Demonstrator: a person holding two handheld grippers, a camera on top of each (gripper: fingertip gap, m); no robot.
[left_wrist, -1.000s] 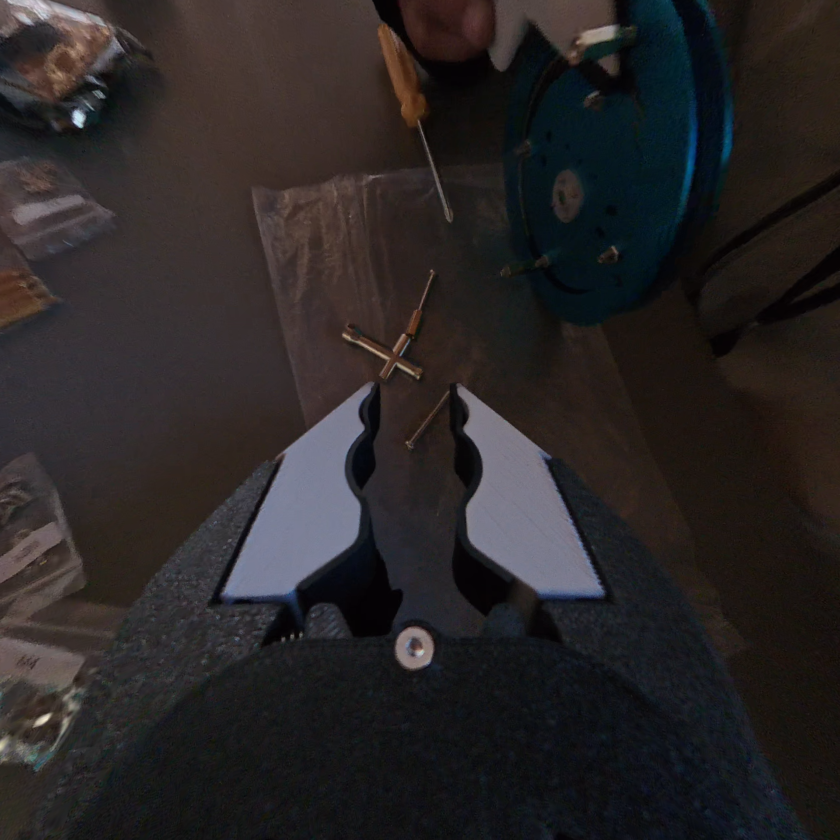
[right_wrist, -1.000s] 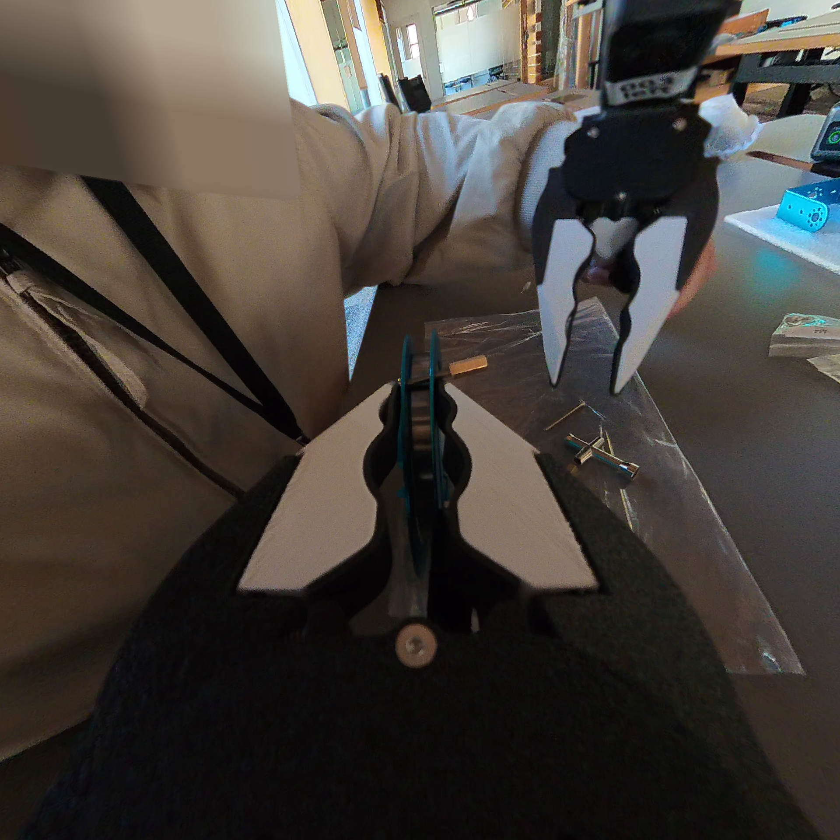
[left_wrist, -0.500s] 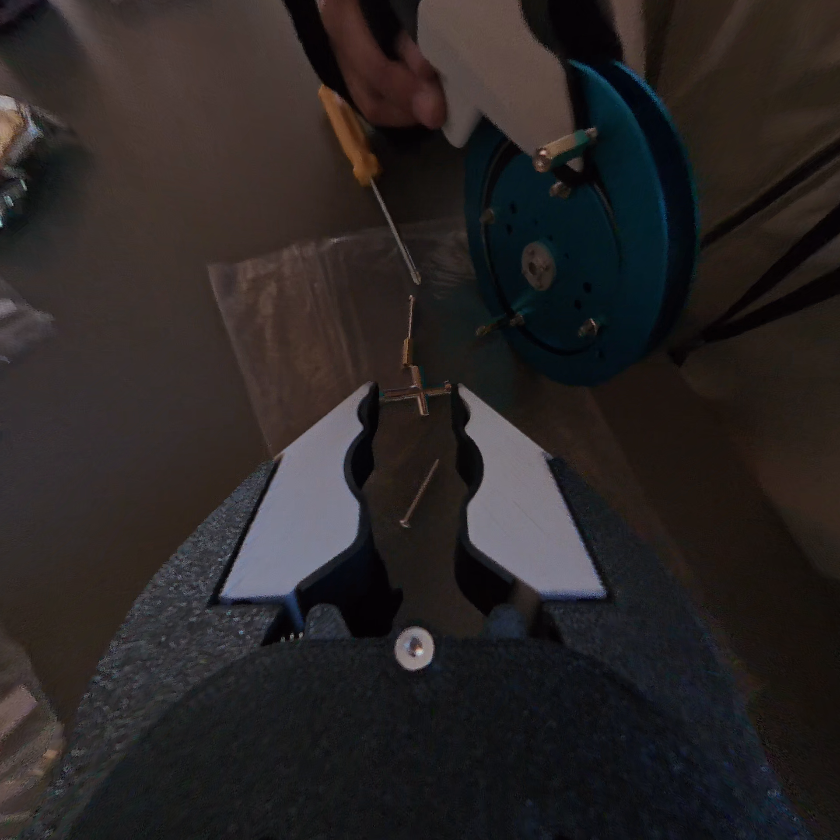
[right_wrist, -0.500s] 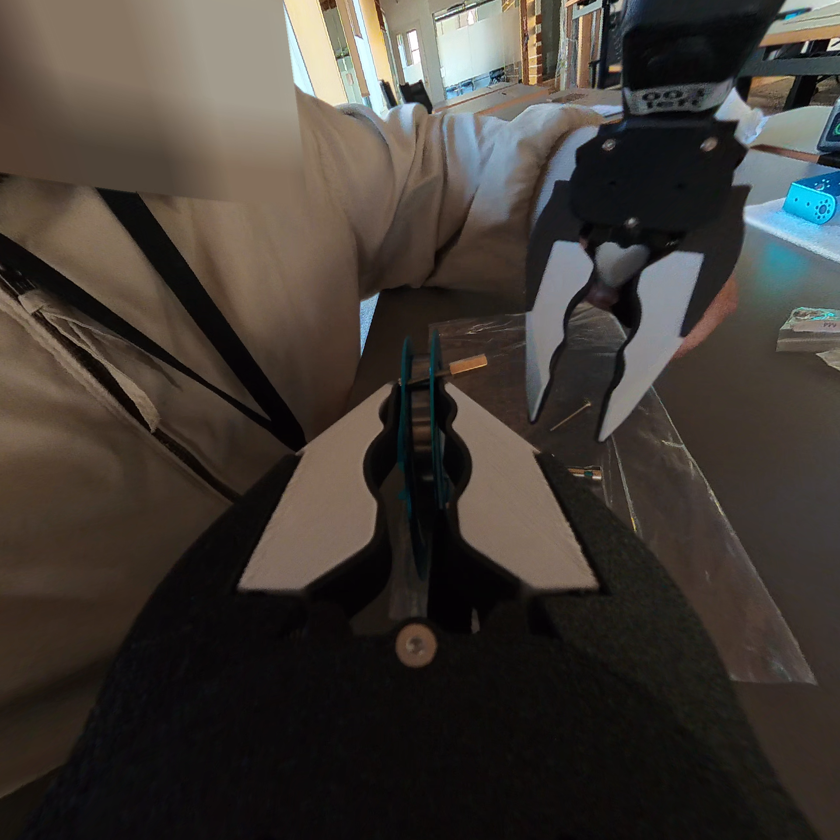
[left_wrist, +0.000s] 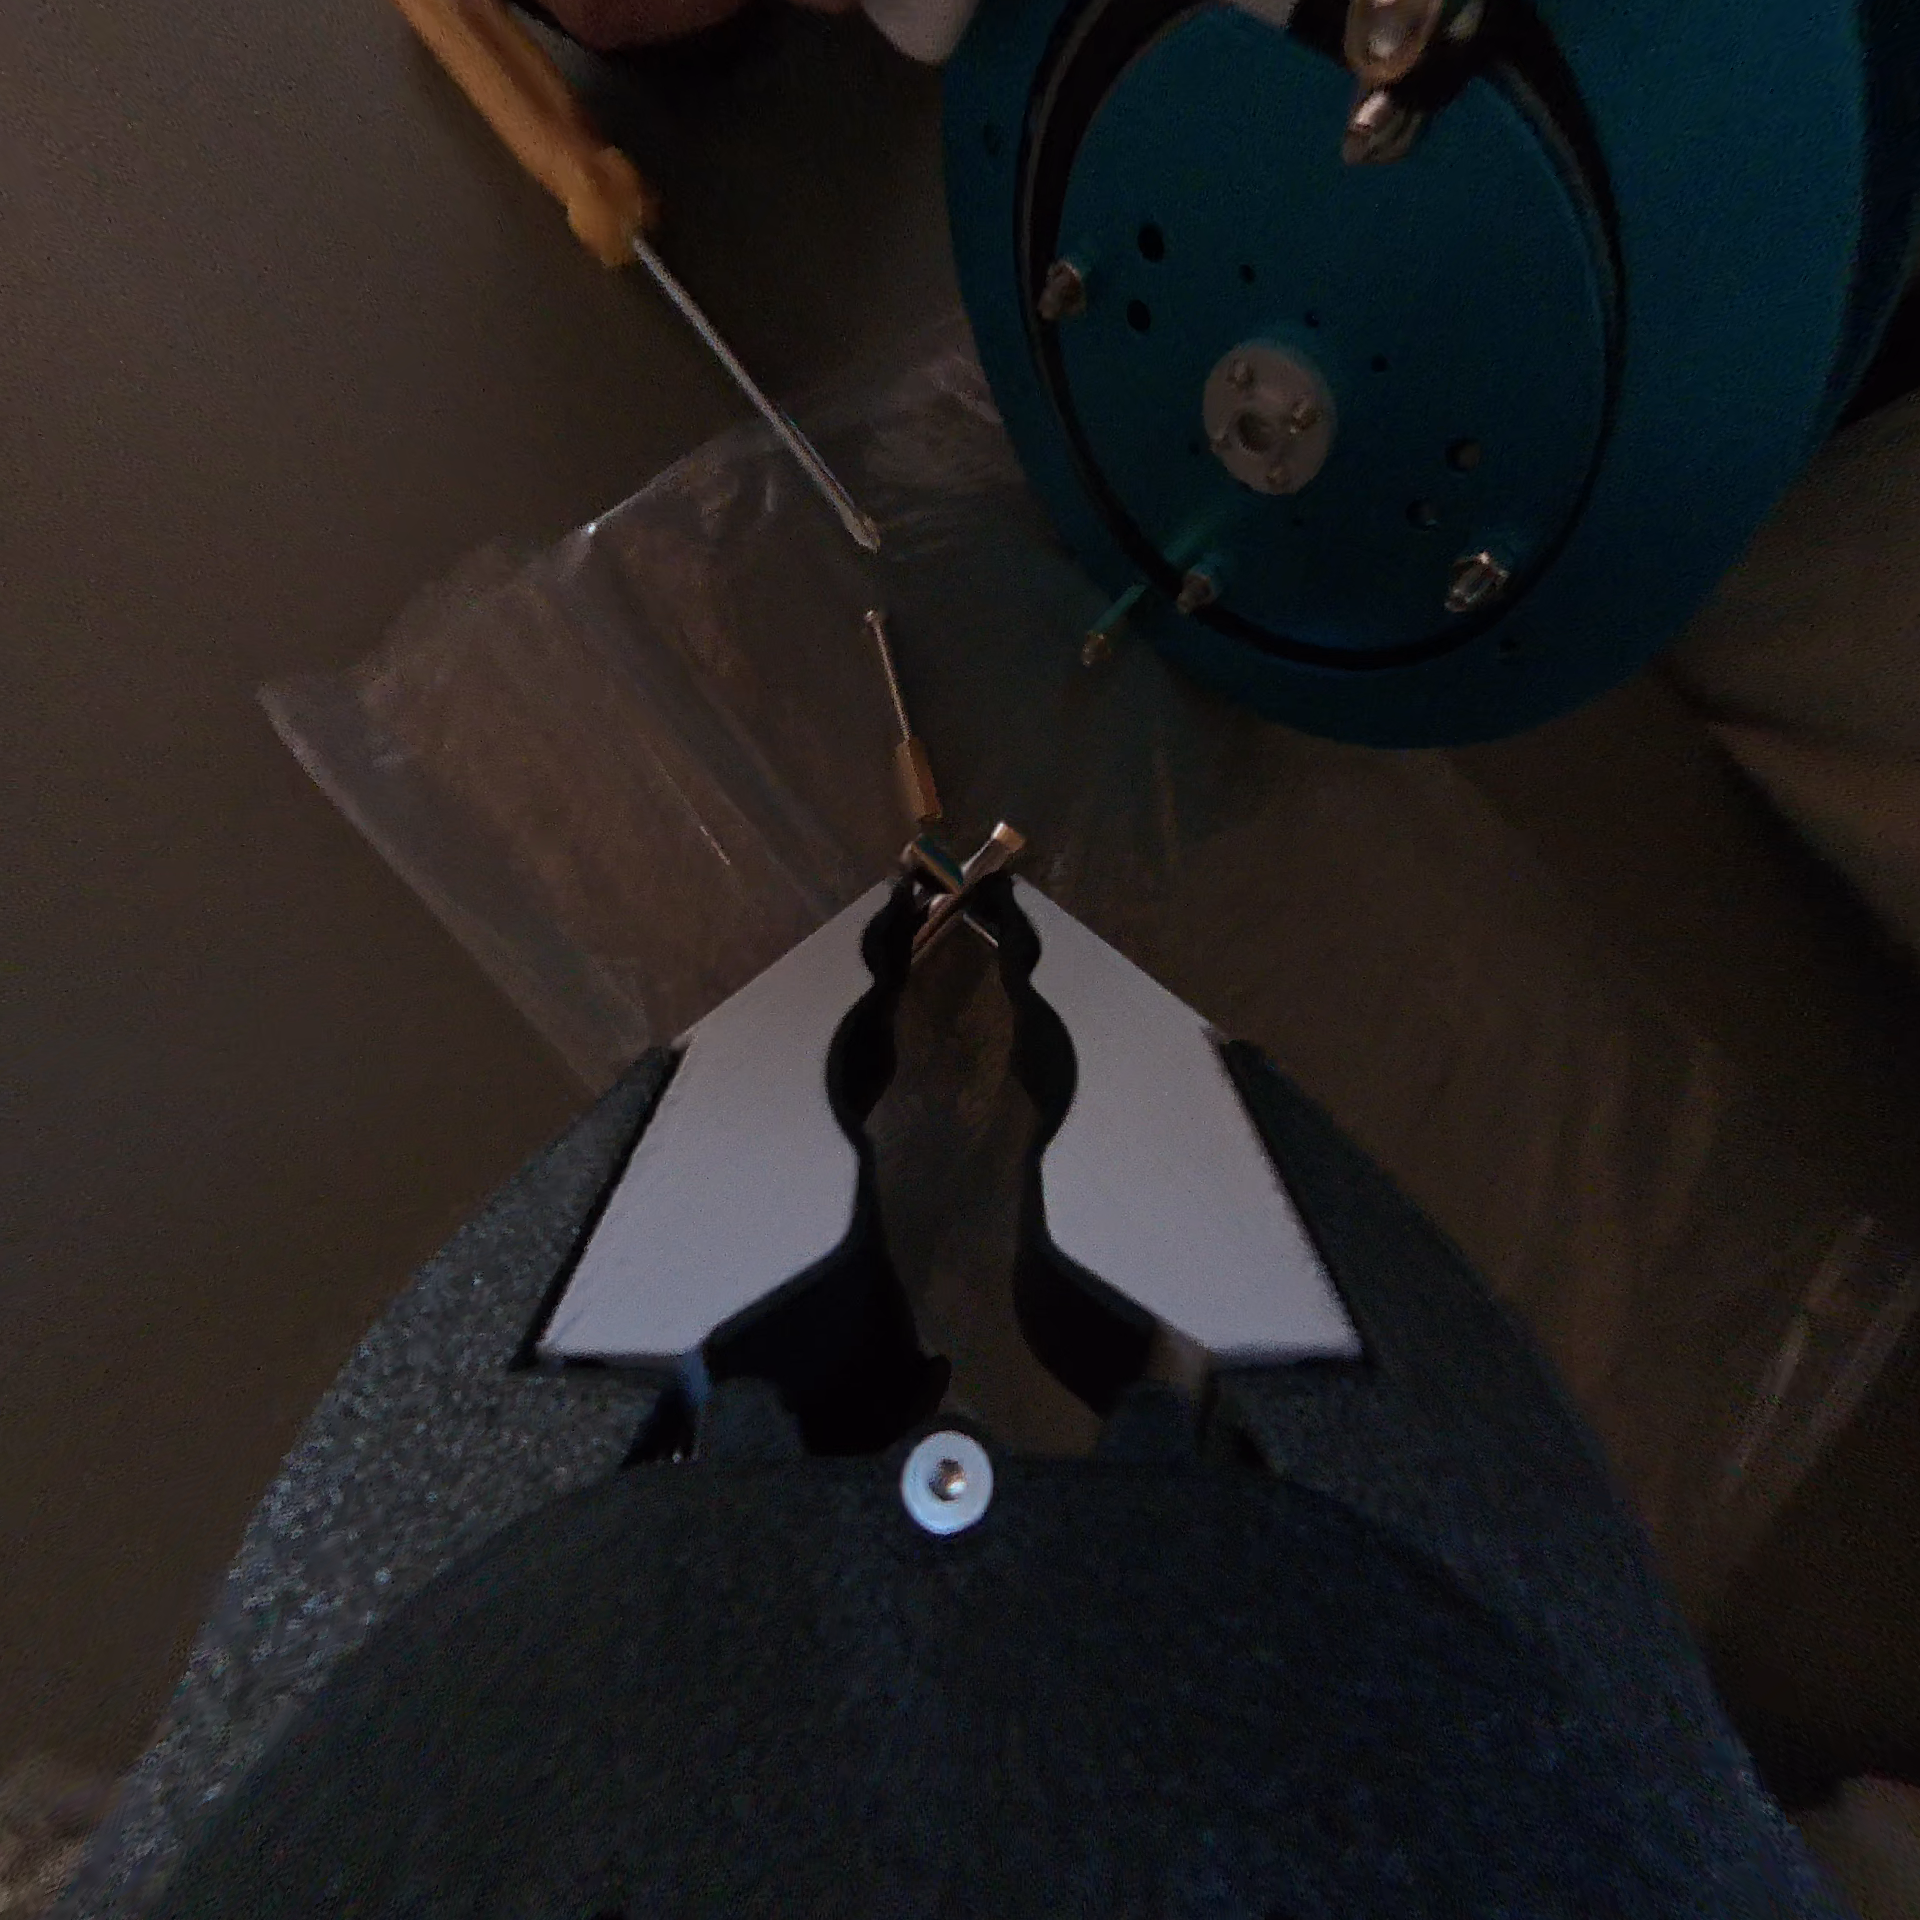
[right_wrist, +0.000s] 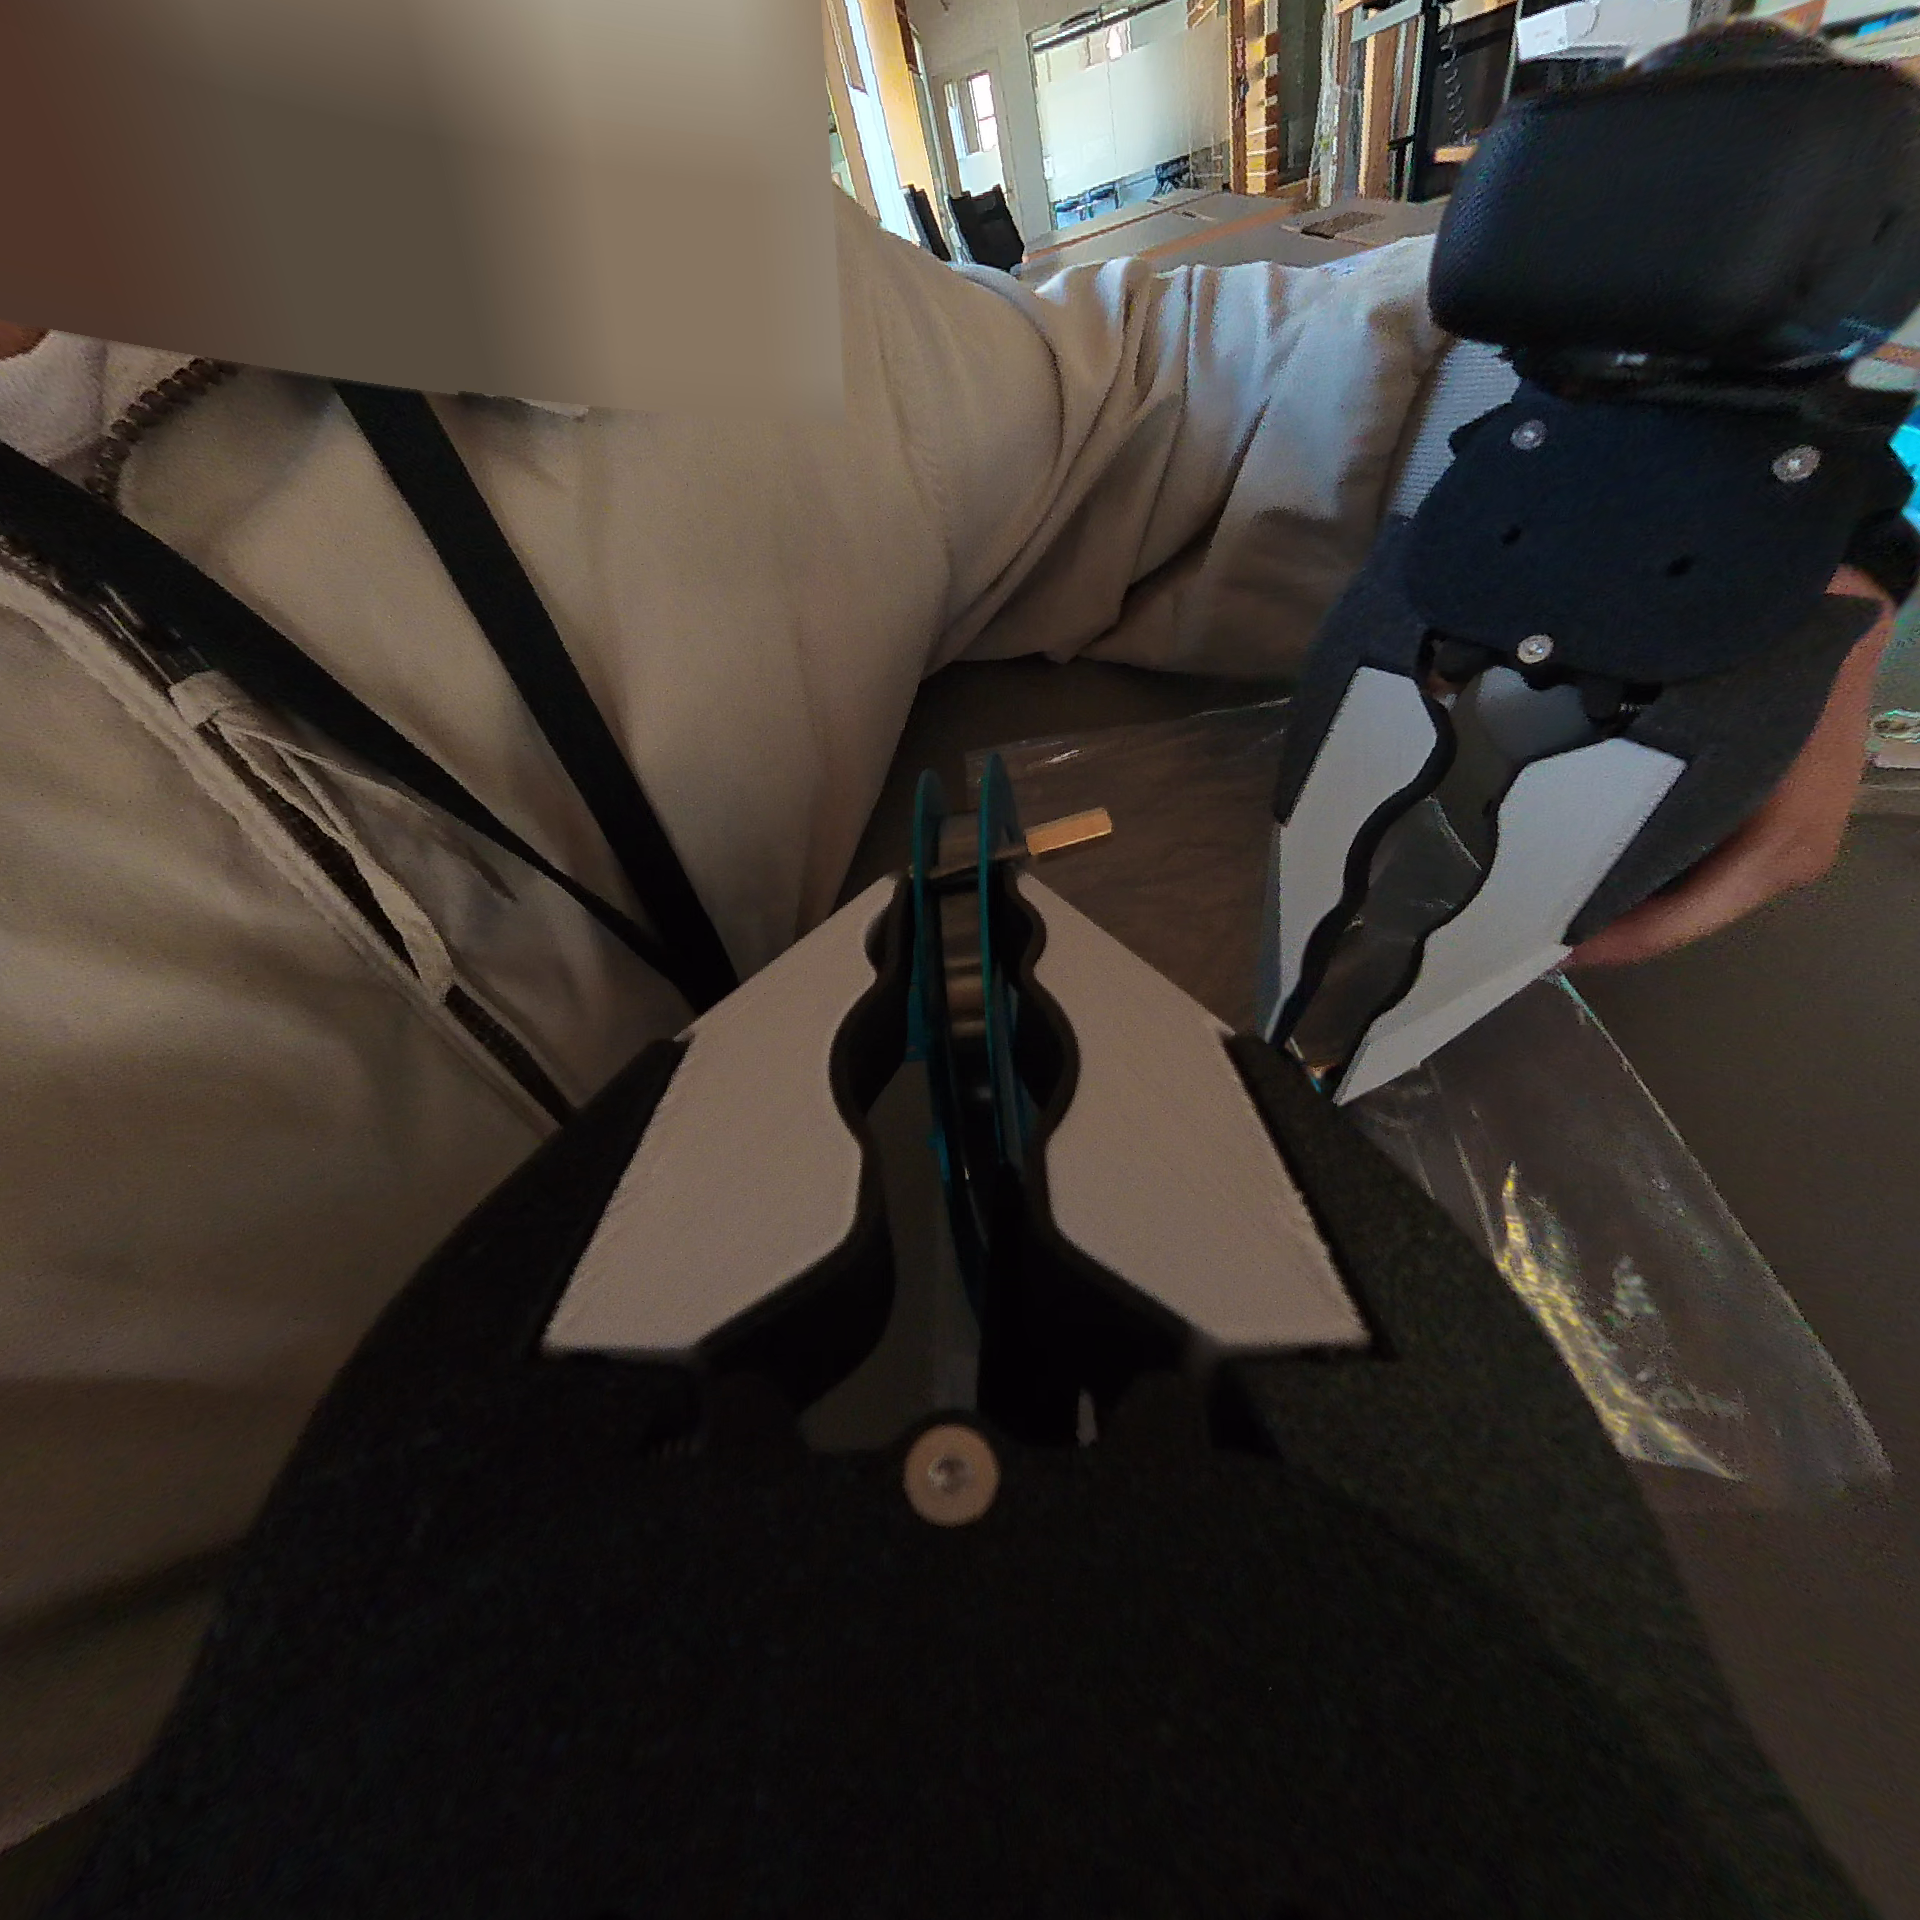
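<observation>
My left gripper (left_wrist: 954, 899) points down at a clear plastic bag (left_wrist: 582, 748) on the dark table. Its jaws are closed on a small silver cross-shaped wrench (left_wrist: 961, 862), pinched at the tips. A long screw with a brass standoff (left_wrist: 902, 717) lies just beyond it. My right gripper (right_wrist: 961, 904) is shut on a teal double-disc wheel (right_wrist: 995, 831), seen edge-on, with a brass standoff (right_wrist: 1070, 831) sticking out of it. The wheel (left_wrist: 1351, 312) hangs to the upper right in the left wrist view. The left gripper (right_wrist: 1314, 1060) also shows in the right wrist view, low over the bag.
A yellow-handled screwdriver (left_wrist: 582, 187) slants down from the top, its tip just above the bag. A person in a beige jacket (right_wrist: 520, 831) with a black strap fills the left of the right wrist view. The bag (right_wrist: 1558, 1247) runs along the table. Some 12 cm of space lies between my two pairs of fingers.
My left gripper has moved forward and down over the bag, past a loose screw, and its jaws have narrowed onto the cross-shaped wrench. The wheel and screwdriver now sit closer.
</observation>
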